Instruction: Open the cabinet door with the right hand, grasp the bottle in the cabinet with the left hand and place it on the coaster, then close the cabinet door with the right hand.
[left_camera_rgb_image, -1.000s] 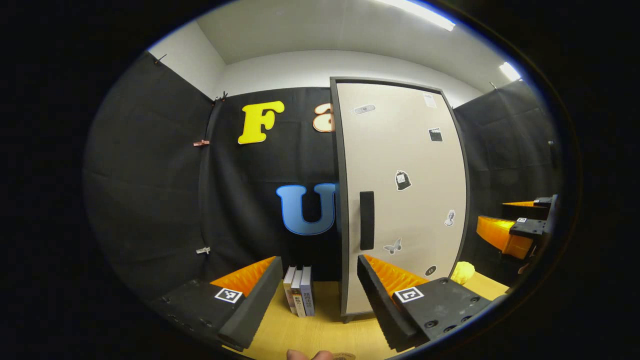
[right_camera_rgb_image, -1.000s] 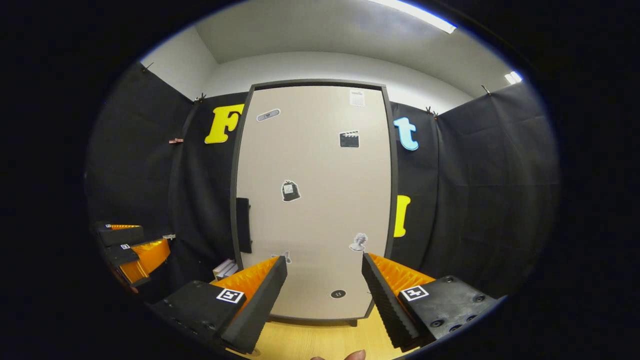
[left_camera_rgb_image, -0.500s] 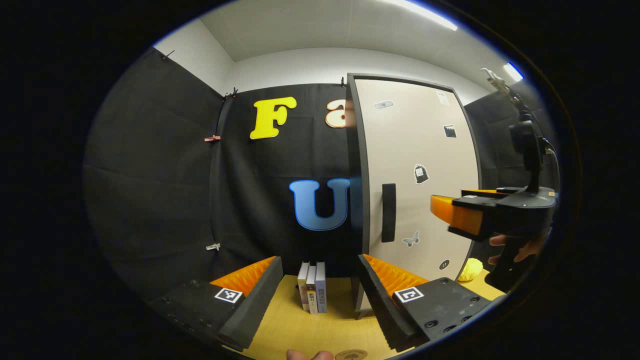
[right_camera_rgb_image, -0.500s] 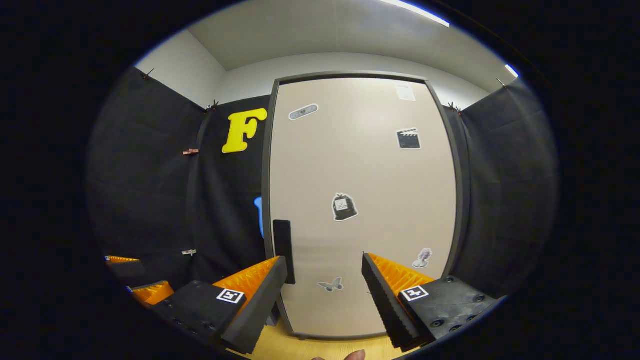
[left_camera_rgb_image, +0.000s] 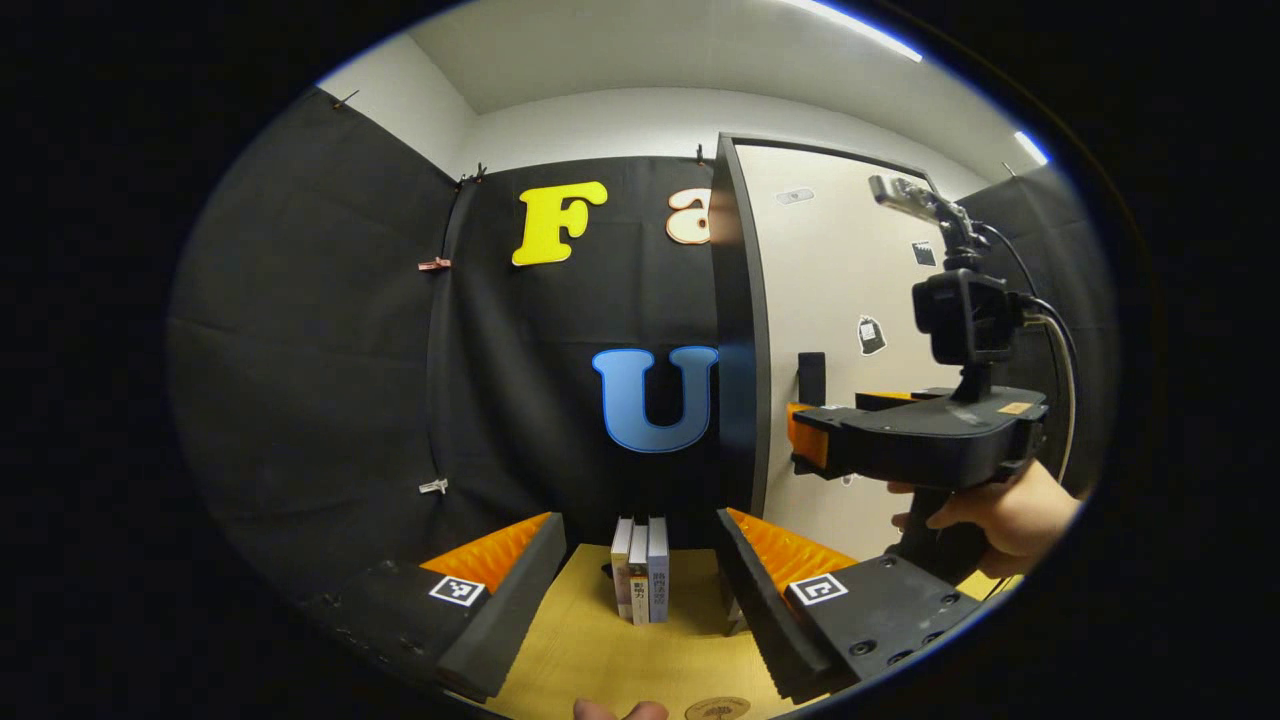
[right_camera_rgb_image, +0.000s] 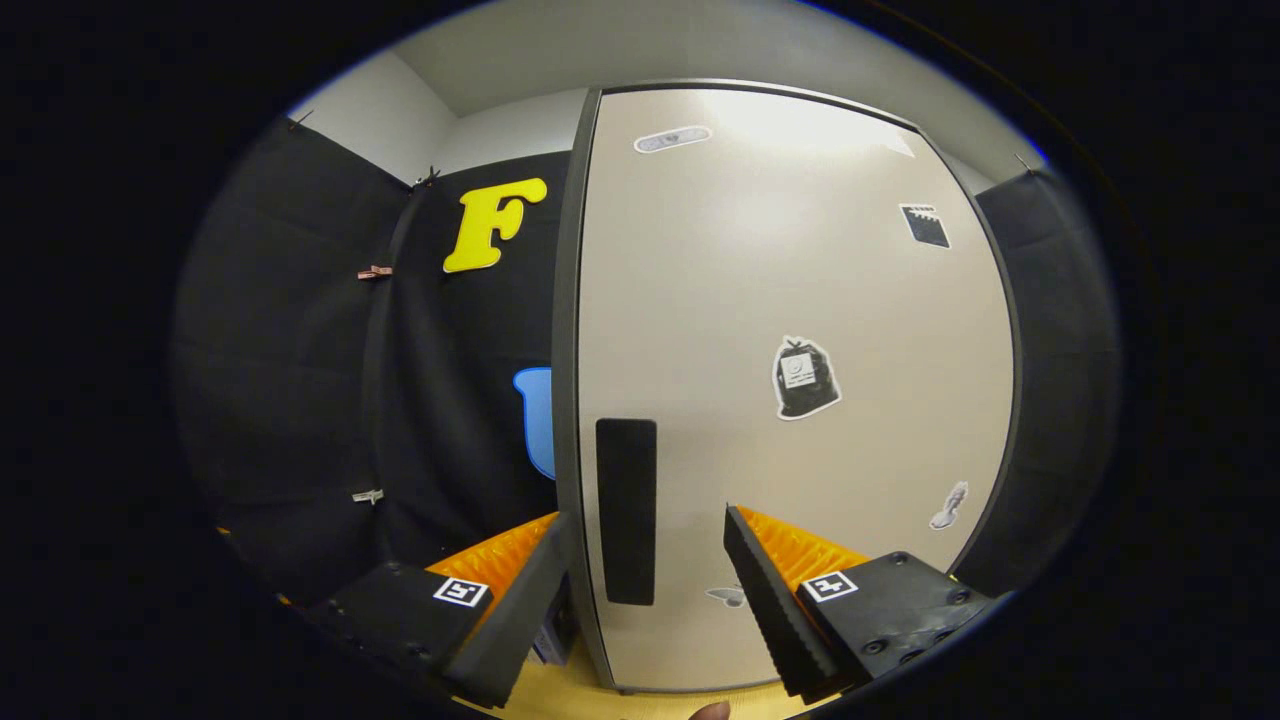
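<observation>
Right gripper view looks straight at the cabinet door (right_camera_rgb_image: 790, 400), which is shut, so whatever sits inside the cabinet is hidden and the bottle cannot be seen. The right gripper (right_camera_rgb_image: 645, 565) is up close to the door with its fingers spread apart, and the dark upright handle (right_camera_rgb_image: 626, 510) stands between them near the door's left edge; whether either finger touches it I cannot tell. Stickers dot the pale door panel. In the left gripper view the left gripper (left_camera_rgb_image: 640, 560) hangs back over the wooden worktop (left_camera_rgb_image: 590, 650), fingers apart and empty. A few books (left_camera_rgb_image: 640, 582) stand upright beside the cabinet. The round coaster (left_camera_rgb_image: 716, 708) lies on the worktop at the near edge. A hand (left_camera_rgb_image: 1000, 510) holds the right gripper against the door
</observation>
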